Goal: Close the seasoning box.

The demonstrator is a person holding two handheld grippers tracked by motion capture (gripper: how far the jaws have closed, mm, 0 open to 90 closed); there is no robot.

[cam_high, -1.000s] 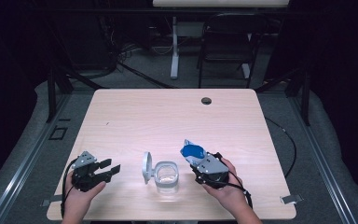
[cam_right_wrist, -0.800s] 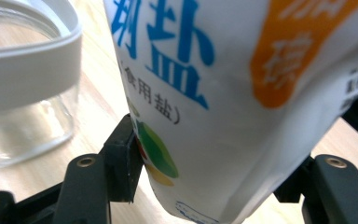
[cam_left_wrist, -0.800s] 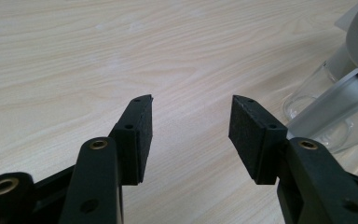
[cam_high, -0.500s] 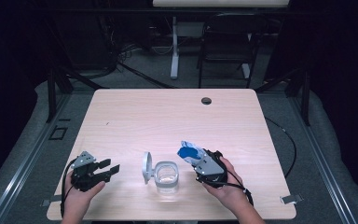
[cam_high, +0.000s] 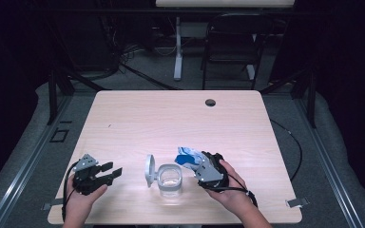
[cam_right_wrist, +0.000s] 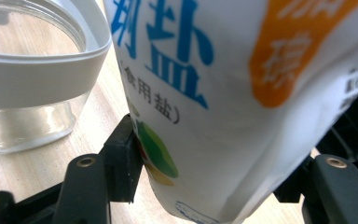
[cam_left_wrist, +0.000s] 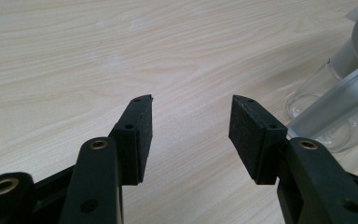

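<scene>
- Wooden table point(cam_high: 171, 118) is the biggest thing, pale and smooth, with a small dark round hole point(cam_high: 210, 102) near its far edge.
- 2 hands come in from the near edge, and each one holds a black gripper.
- Clear jar point(cam_high: 169, 180) stands near the front edge, between the 2 grippers. It has a white rim, and its white lid point(cam_high: 149, 169) is flipped open and stands up on the jar's left side. I can see nothing inside the jar. It has not moved since 1 second ago.
- Left gripper point(cam_high: 110, 171) sits low over the table, well apart from the jar on its left. Its jaws are spread wide with only bare wood between them. In the left gripper view point(cam_left_wrist: 189, 125) the jar point(cam_left_wrist: 326, 112) shows at the right edge. This gripper is in the same spot as before.
- Right gripper point(cam_high: 196, 164) is just beside the jar on its right. Its jaws pinch a white and blue bag point(cam_high: 186, 156).
- In the right gripper view the bag point(cam_right_wrist: 223, 93) has big blue writing, an orange patch and a green spot, and both pads press its sides low down. The jar point(cam_right_wrist: 32, 70) is right next to it.
- Since 1 second ago the bag has tipped and come closer to the jar. Its top now leans over toward the jar's open mouth.
</scene>
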